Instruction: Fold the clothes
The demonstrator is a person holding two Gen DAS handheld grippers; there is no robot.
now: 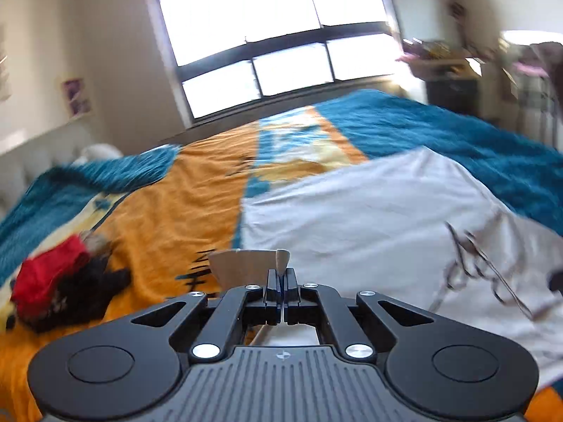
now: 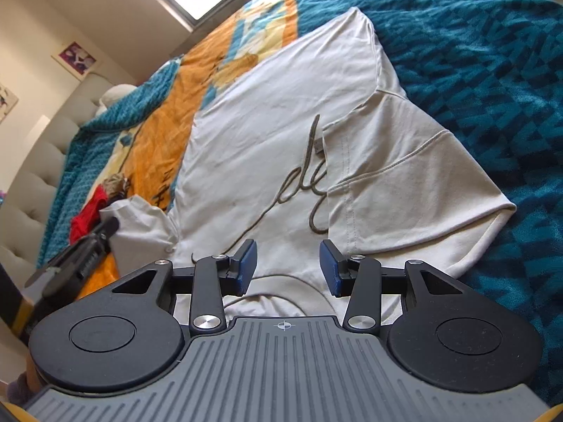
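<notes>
Fold | cream T-shirt (image 2: 267, 133) flat on bed (image 2: 475, 52), one sleeve already in | left gripper (image 1: 281, 274) fingers clamped on sleeve fabric | right gripper (image 2: 288, 267) fingers apart, empty (over collar) | carry sleeve across, keep edge straight

Your T-shirt (image 2: 267, 133) lies flat on the blanket (image 2: 492, 70), one sleeve (image 2: 404, 176) folded over its front. To its left sits a small clothes pile (image 2: 95, 207), and the window (image 1: 274, 35) is past the bed's far edge.
</notes>
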